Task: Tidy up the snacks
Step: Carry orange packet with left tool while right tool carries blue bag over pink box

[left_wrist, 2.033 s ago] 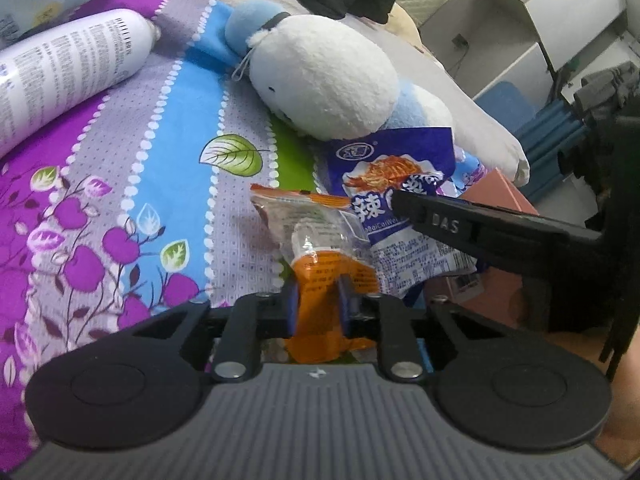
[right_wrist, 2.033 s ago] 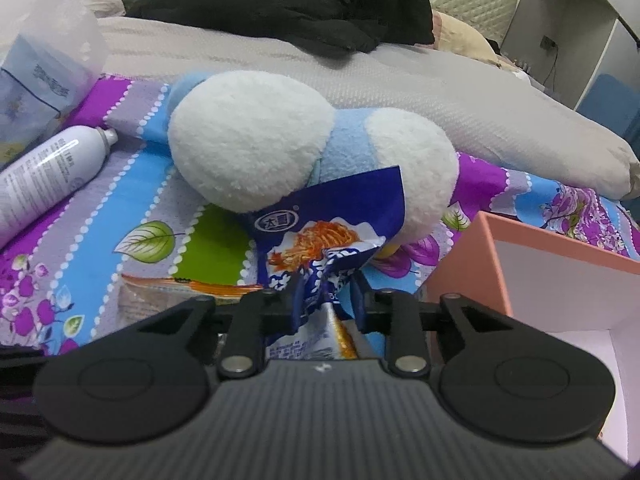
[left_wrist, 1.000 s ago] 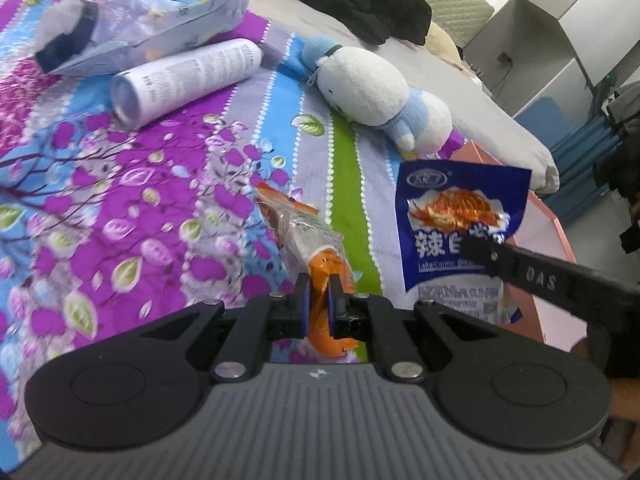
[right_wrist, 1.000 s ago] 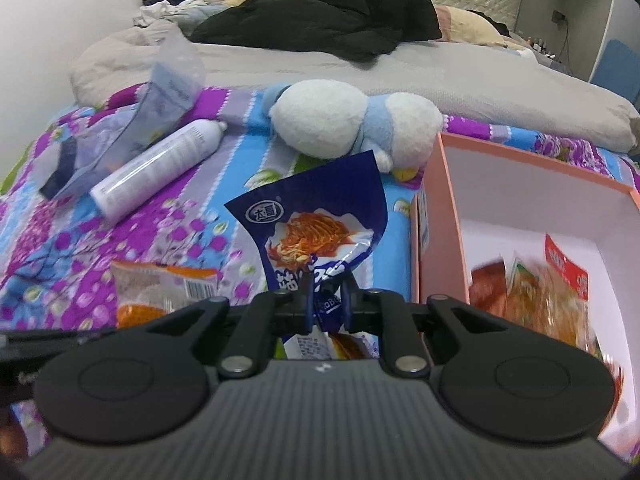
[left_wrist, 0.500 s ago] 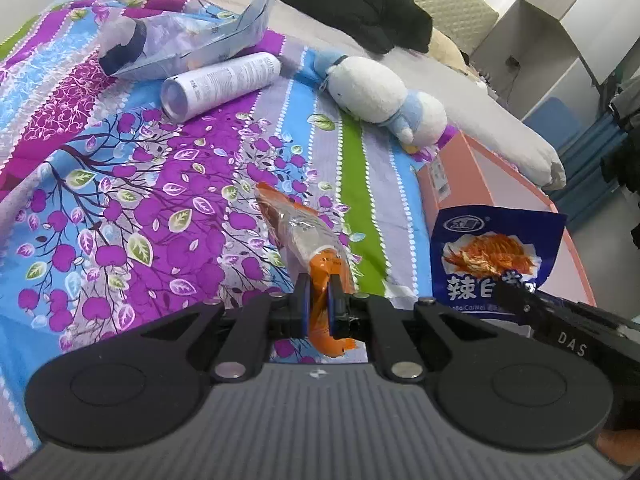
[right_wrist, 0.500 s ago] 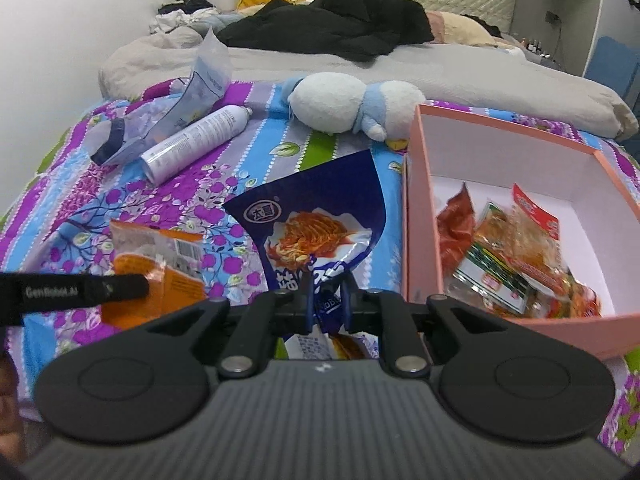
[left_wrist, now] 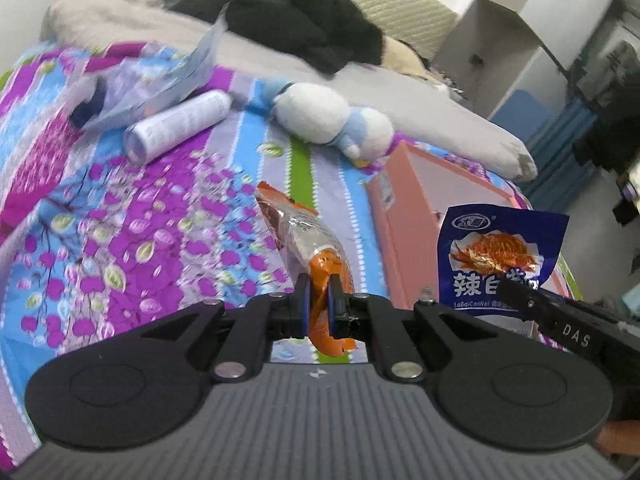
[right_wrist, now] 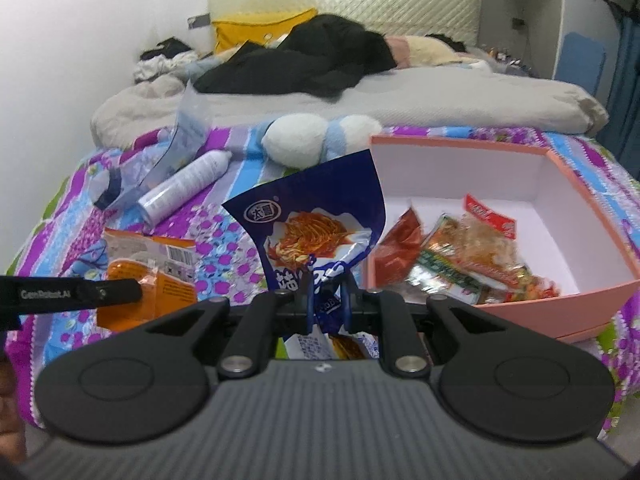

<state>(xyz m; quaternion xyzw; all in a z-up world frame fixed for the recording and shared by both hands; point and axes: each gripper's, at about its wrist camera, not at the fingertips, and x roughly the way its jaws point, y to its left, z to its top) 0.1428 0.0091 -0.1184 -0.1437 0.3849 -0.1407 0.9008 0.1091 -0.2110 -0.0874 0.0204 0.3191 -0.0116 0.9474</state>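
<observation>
Clerk: While both packets hang clear of the floral bedspread [left_wrist: 120,240], list item one.
Checker: Left gripper [left_wrist: 319,304], fingers clamped on the lower end of an orange snack packet [left_wrist: 308,240], which sticks up and forward.
Clerk: Item two?
Checker: Right gripper [right_wrist: 328,300], fingers pinched on a blue snack packet [right_wrist: 320,216], held upright just left of the pink box [right_wrist: 592,296].
Clerk: Box contents?
Checker: Several snack packets [right_wrist: 452,256] heaped in its near half.
Clerk: Other stock on the bed?
Checker: Plush toy [left_wrist: 332,120], white spray can [left_wrist: 180,128], clear plastic bag [left_wrist: 160,80], black clothing [right_wrist: 304,60].
</observation>
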